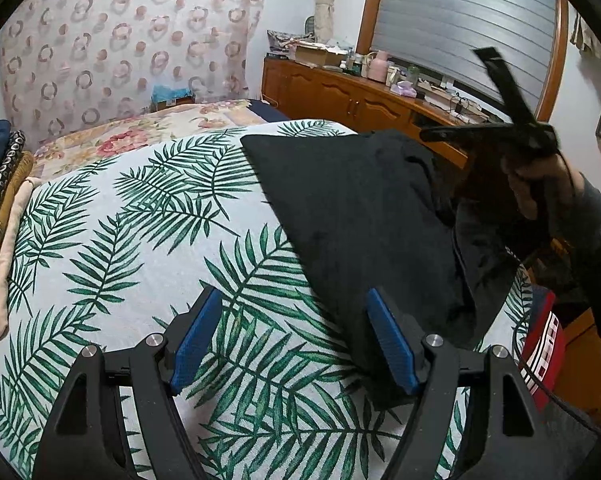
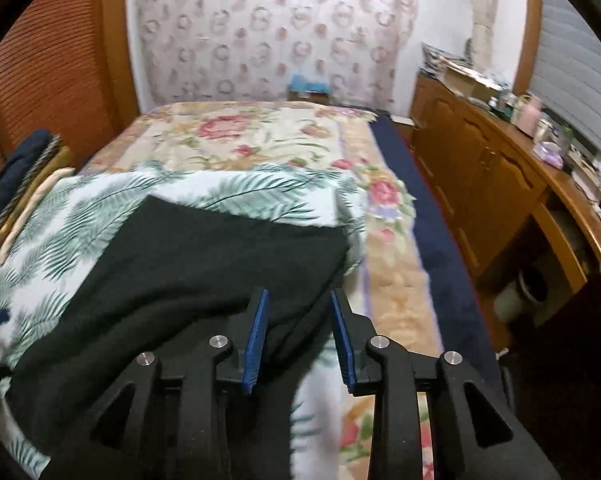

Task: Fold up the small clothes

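Observation:
A black garment [image 1: 352, 216] lies on the palm-leaf cloth [image 1: 120, 240] that covers the bed, toward its right side. My left gripper [image 1: 294, 342] hangs open just above the cloth, and its right pad [image 1: 392, 346] is over the garment's near edge. A hand [image 1: 540, 188] holds the right gripper's body above the garment's far right. In the right wrist view the black garment [image 2: 204, 256] spreads out in front, partly bunched near the fingers. My right gripper [image 2: 300, 336] stands partly open over the garment's right edge. Its pads are apart and do not press the fabric.
A stack of folded clothes [image 1: 0, 200] sits at the bed's left edge. A floral bedspread [image 2: 240, 136] lies beyond the leaf cloth. A wooden cabinet [image 1: 340, 96] with clutter on top runs along the right. A red and white item [image 1: 540, 348] lies at the bed's right edge.

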The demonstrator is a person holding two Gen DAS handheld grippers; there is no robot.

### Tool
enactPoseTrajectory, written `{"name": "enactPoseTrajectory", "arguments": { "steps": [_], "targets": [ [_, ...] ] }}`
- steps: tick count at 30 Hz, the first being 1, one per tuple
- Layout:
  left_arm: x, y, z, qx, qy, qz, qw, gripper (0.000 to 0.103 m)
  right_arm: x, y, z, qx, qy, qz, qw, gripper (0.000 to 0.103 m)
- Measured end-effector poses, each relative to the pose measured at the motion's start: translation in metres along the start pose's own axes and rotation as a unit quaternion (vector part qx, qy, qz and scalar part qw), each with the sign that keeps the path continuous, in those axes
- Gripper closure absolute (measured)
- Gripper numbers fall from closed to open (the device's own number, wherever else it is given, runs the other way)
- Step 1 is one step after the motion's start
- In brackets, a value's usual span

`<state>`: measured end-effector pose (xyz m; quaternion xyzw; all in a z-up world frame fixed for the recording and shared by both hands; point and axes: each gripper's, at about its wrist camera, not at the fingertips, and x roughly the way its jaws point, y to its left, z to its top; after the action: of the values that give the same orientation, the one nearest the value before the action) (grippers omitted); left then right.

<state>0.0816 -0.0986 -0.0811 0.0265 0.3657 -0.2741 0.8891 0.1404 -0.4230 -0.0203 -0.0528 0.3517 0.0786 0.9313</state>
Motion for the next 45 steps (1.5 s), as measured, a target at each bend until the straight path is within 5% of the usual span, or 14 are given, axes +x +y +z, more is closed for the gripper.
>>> {"name": "enactPoseTrajectory", "arguments": {
  "steps": [15,17,19,30,36,43,45],
  "targets": [
    [0.007,-0.015,-0.003,0.014,0.020,-0.005,0.9997,0.027,-0.036,0.001,-0.072,-0.008,0.045,0.077,0.996,0.070],
    [0.009,-0.016,-0.003,0.017,0.023,-0.006,0.9996,0.027,-0.039,-0.002,-0.071,-0.011,0.040,0.088,0.995,0.090],
    [0.009,-0.018,-0.004,0.018,0.025,-0.008,0.9995,0.027,-0.044,-0.001,-0.070,-0.022,0.038,0.091,0.995,0.098],
    [0.013,-0.027,-0.014,0.017,0.054,-0.040,0.9976,0.027,-0.088,0.002,-0.106,-0.070,0.061,0.061,0.994,0.100],
    [0.012,-0.036,-0.019,0.023,0.073,-0.055,0.9955,0.048,-0.096,-0.002,-0.102,-0.046,0.056,0.055,0.996,0.100],
    [0.011,-0.042,-0.022,0.027,0.080,-0.055,0.9949,0.059,-0.113,0.002,-0.095,-0.040,0.014,0.025,0.999,0.047],
    [0.012,-0.042,-0.022,0.026,0.081,-0.055,0.9948,0.059,-0.107,0.002,-0.096,-0.028,0.014,0.034,0.999,0.044]
  ]
}}
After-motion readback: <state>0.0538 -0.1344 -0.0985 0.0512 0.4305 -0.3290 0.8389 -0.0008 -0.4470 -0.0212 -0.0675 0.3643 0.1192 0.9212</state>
